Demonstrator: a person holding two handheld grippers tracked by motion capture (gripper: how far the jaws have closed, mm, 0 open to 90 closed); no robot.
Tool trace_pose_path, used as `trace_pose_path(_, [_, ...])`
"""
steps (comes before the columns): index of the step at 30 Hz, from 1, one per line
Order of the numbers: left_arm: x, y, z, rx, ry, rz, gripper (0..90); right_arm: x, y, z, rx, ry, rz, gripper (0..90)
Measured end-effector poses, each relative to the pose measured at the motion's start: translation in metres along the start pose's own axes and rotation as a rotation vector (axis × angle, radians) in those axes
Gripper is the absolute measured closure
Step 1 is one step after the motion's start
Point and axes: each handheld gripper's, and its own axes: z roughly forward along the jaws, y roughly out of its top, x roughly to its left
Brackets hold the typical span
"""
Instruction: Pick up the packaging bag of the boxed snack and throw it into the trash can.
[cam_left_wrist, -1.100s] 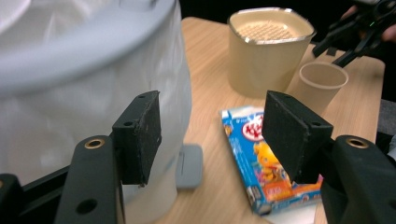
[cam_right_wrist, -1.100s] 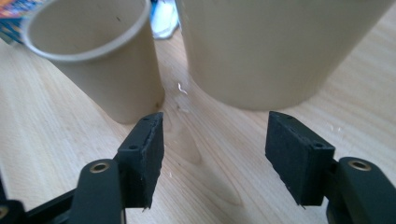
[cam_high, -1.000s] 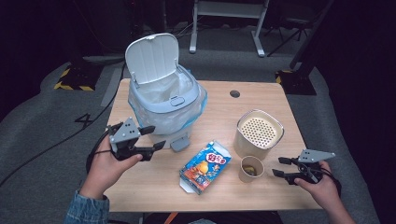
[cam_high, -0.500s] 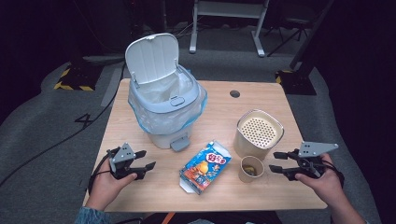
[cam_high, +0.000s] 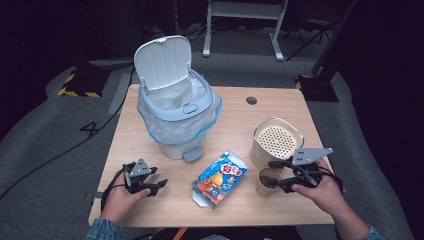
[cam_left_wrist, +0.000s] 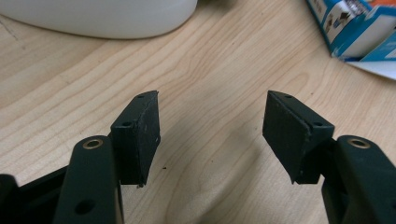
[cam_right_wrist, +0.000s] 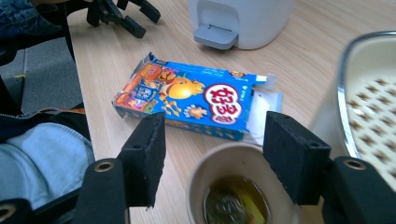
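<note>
Bare tabletop (cam_high: 150, 150) left of carton (cam_high: 221, 178)

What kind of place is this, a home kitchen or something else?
Probably a lab or studio set up for recording, not a home. A small wooden table stands alone on grey carpet, yellow-and-black hazard tape marks the floor, and dark surroundings hold a metal equipment stand. A pedal bin sits on the table.

The left gripper (cam_high: 159, 184) has sunk from above the counter (cam_high: 235, 125) near the bin's pedal to rest low by the counter's near left corner, its jaws apart over bare wood. The right gripper (cam_high: 270, 175) has moved in from the right edge to the paper cup (cam_high: 266, 181), its jaws flanking the cup's rim.
</note>
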Motion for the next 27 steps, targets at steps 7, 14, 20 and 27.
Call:
trace_pose_path(7, [0.0,-0.001,0.001,0.028,0.026,0.009,34.4,0.015,0.014,0.031,0.077,0.009,-0.054,39.7])
trace_pose_path(14, [-0.002,-0.001,0.002,0.033,0.04,0.019,34.1,0.037,0.027,0.066,0.185,0.061,-0.09,41.8])
trace_pose_path(20, [-0.002,-0.001,0.002,0.033,0.04,0.019,34.1,0.05,0.032,0.093,0.252,0.059,-0.142,41.5])
trace_pose_path(27, [-0.002,-0.001,0.002,0.033,0.04,0.015,34.1,0.058,0.03,0.115,0.354,0.044,-0.221,36.4])
